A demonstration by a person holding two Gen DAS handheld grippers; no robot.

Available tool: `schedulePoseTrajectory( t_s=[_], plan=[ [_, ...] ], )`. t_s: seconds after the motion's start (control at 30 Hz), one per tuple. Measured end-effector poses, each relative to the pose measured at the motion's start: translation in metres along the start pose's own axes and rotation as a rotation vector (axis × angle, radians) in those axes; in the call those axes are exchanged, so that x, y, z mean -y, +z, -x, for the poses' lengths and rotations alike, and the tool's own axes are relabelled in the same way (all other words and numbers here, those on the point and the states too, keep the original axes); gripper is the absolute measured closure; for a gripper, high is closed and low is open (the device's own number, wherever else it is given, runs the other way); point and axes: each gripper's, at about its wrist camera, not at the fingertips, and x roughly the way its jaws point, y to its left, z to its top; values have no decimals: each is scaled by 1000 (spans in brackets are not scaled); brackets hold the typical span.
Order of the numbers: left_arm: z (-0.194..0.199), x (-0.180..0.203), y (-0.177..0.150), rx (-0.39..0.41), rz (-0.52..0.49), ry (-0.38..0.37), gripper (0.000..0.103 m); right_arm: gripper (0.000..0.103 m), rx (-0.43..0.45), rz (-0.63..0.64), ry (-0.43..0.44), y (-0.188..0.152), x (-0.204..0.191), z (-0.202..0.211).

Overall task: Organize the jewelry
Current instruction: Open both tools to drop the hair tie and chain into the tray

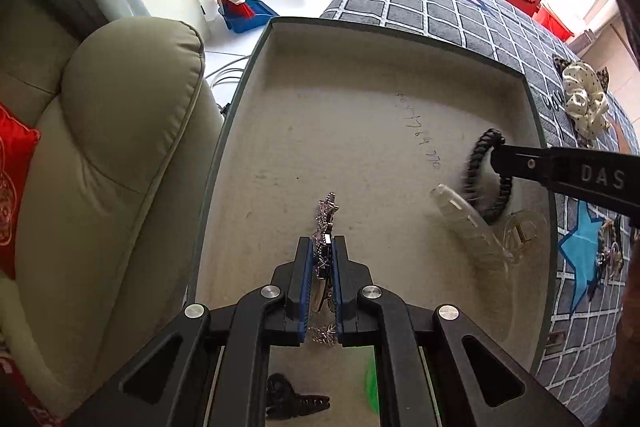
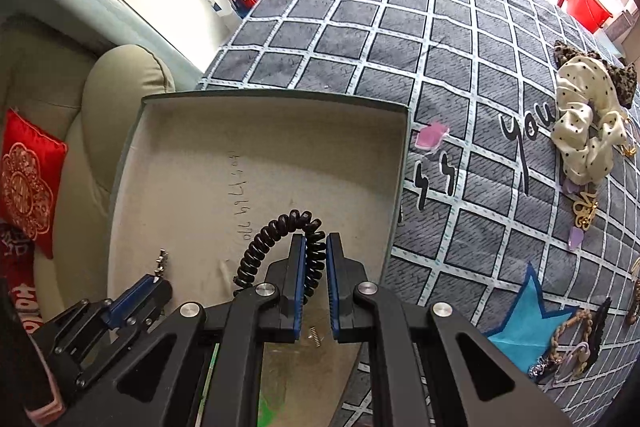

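Observation:
My left gripper (image 1: 322,243) points down into a shallow beige box (image 1: 340,131), shut on a silver rhinestone star chain (image 1: 326,217) that hangs just above the box floor. From the right, my right gripper (image 1: 498,153) reaches into the same box. In the right wrist view the right gripper (image 2: 316,241) is shut on a black spiral hair tie (image 2: 276,227) over the box (image 2: 260,155). The left gripper (image 2: 154,281) shows at lower left with the chain tip (image 2: 162,261). A clear plastic clip (image 1: 468,223) lies in the box under the black tie (image 1: 472,183).
The box sits on a grey grid-patterned blanket (image 2: 440,67). A polka-dot scrunchie (image 2: 584,131), a leopard bow (image 2: 618,77), gold pieces (image 2: 584,213) and a pile of chains and clips (image 2: 576,343) lie to the right. A beige sofa arm (image 1: 120,147) stands left; a black claw clip (image 1: 296,403) lies near.

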Motion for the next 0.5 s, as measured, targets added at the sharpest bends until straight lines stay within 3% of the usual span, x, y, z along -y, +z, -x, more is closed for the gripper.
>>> schedulePoseTrajectory(
  t_s=[0.37, 0.43, 0.5],
  plan=[
    [1, 5, 1, -15, -13, 31, 92, 89, -20, -11, 16, 2, -1, -9],
    [2, 5, 2, -12, -10, 37, 92, 69, -6, -7, 22, 2, -3, -4],
    [3, 5, 2, -9, -10, 43, 92, 60, 12, -1, 33, 4, -5, 4]
  ],
)
